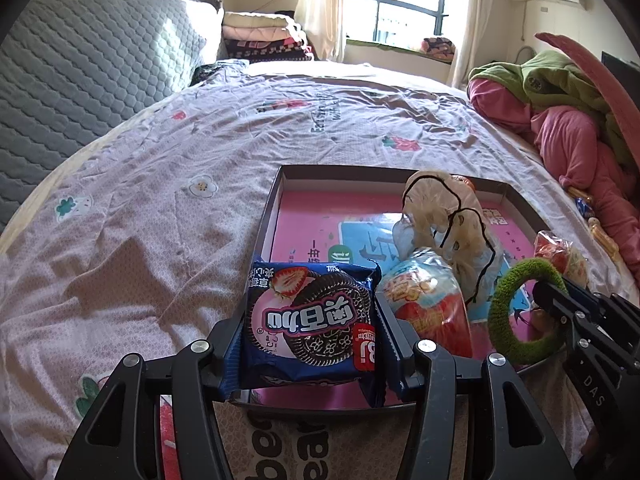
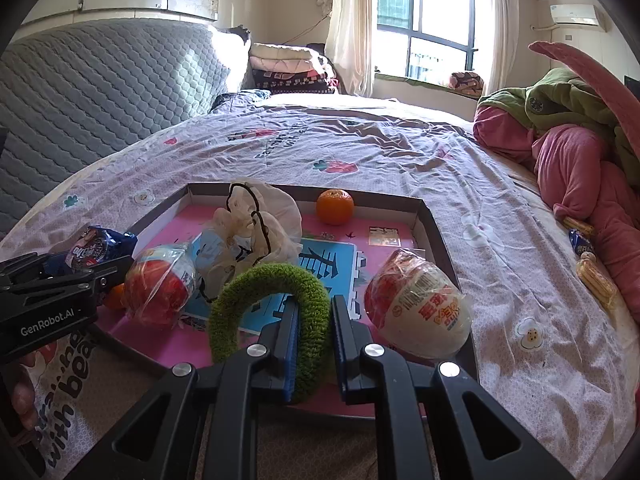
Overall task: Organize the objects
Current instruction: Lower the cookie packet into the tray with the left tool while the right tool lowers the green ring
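The left hand-held gripper (image 1: pixel 310 354) clamps a blue cookie pack (image 1: pixel 310 318) above the tray's (image 2: pixel 434 220) near edge; the right hand-held gripper (image 2: pixel 314 354), marked "DAS", pinches a green ring (image 2: pixel 272 312). An orange (image 2: pixel 335 207), crumpled bag (image 2: pixel 260 224) and wrapped snacks (image 2: pixel 418 308) crowd the tray on the bed (image 2: pixel 360 148). The left one reads "GenRobot.AI".

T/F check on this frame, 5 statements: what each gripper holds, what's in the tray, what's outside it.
1. The left gripper is shut on a blue cookie packet. True.
2. The right gripper is empty. False: it holds a green fuzzy ring, one side of the ring pinched between its fingers.
3. An orange sits inside the tray, near its far wall. True.
4. The tray stands on a wooden table. False: it lies on a bed with a floral sheet.
5. All the snacks are already in the tray. False: a few wrapped snacks lie on the sheet by the pink blanket, outside the tray.
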The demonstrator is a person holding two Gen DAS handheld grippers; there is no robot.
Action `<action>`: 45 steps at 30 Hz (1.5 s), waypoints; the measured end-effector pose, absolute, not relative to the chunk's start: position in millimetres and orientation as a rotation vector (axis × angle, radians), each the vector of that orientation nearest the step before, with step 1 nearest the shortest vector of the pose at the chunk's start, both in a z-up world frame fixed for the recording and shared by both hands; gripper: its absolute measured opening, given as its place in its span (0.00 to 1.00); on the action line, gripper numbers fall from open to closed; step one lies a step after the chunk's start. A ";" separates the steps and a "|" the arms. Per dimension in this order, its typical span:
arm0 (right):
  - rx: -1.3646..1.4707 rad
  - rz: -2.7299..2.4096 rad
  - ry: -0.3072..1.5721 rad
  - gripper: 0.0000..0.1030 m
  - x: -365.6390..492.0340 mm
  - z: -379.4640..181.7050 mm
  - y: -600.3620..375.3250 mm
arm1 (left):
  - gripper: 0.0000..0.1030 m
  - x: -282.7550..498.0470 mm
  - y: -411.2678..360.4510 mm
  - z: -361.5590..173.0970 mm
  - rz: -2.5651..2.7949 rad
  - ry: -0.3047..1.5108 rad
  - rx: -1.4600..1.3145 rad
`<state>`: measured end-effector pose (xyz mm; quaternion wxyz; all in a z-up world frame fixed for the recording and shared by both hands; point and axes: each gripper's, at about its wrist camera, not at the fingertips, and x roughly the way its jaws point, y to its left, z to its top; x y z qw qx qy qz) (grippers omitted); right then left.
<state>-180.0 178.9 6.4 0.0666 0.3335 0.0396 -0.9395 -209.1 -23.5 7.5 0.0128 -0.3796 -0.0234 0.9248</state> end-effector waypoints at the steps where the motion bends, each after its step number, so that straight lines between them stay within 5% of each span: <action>1: 1.007 -2.836 0.122 0.15 -179.8 6.0 178.5 | 0.56 -209.0 -24.3 7.6 2.882 -0.080 -1.182; 28: 0.979 -2.875 0.158 0.44 -175.1 12.8 181.6 | 0.62 -197.3 -21.6 20.1 2.873 -0.079 -1.148; 45: 0.957 -2.893 0.155 0.50 -172.8 17.2 183.8 | 0.63 -194.0 -25.4 25.5 2.889 -0.090 -1.124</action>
